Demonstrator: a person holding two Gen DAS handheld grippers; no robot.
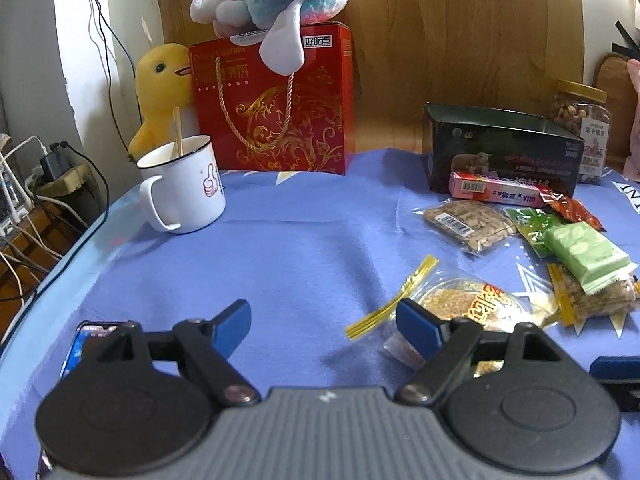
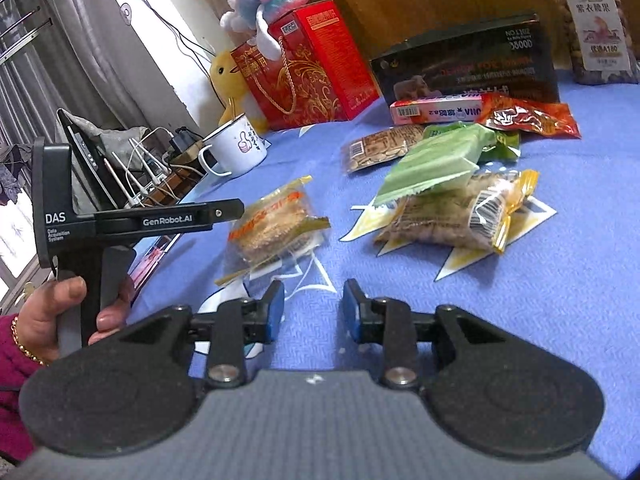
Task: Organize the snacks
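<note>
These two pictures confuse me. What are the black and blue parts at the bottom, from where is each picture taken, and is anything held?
Each picture comes from a camera on a hand-held gripper, looking along its two blue-tipped fingers. One shows the left gripper, the other the right gripper; there the person's hand holds the left tool. Both grippers are open and hold nothing. On the blue cloth lie snack packets, such as a green packet and a clear cracker bag, beside a white mug, a red gift box and a dark open box.
</note>
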